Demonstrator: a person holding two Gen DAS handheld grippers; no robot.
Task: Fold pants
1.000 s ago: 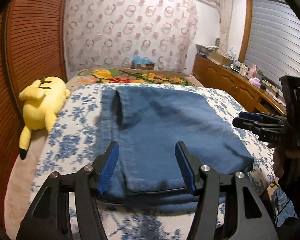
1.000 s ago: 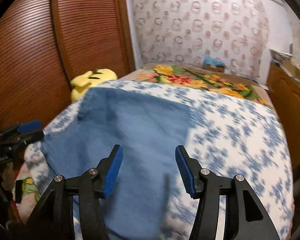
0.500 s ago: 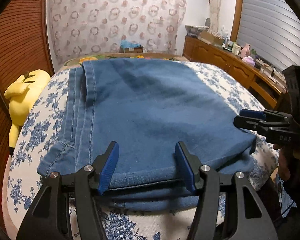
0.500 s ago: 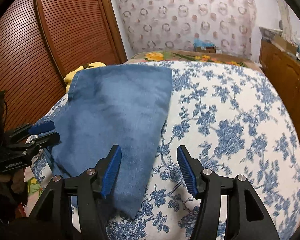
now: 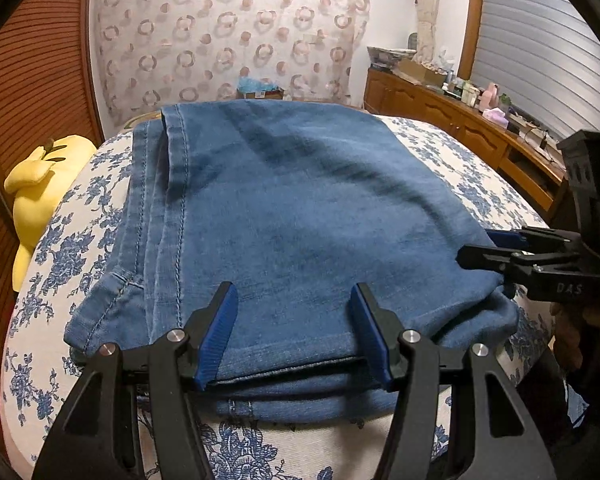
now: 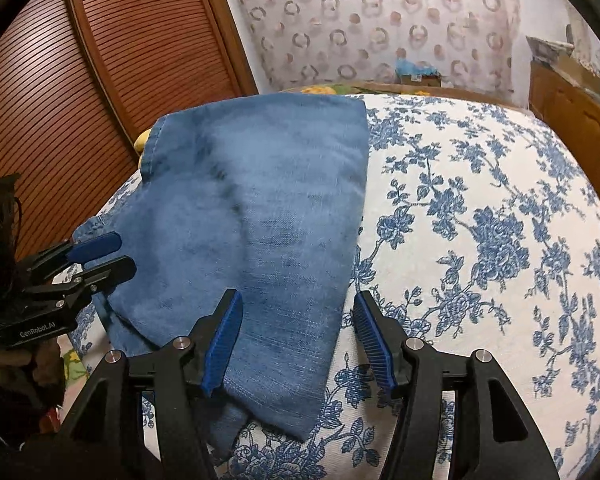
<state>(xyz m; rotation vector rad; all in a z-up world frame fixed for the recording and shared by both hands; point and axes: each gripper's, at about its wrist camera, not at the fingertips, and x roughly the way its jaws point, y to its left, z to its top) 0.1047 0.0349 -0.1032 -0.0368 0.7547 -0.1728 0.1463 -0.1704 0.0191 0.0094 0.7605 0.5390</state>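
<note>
Blue denim pants [image 5: 300, 216] lie folded in layers on the flowered bed; they also show in the right wrist view [image 6: 252, 220]. My left gripper [image 5: 294, 332] is open, low over the near edge of the fold, with the layered edge between its blue pads. My right gripper [image 6: 298, 334] is open over the near right corner of the pants, straddling their right edge. The right gripper also shows at the pants' right corner in the left wrist view [image 5: 496, 250]. The left gripper shows at the pants' left edge in the right wrist view [image 6: 100, 258].
The bed has a white cover with blue flowers [image 6: 480, 240]. A yellow plush toy [image 5: 36, 192] lies at the bed's left side by the brown slatted doors [image 6: 80, 92]. A wooden sideboard with clutter [image 5: 460, 116] runs along the right wall.
Both grippers have come down and closer to the near edge of the folded pants. The pants lie as before. Both grippers stay open.
</note>
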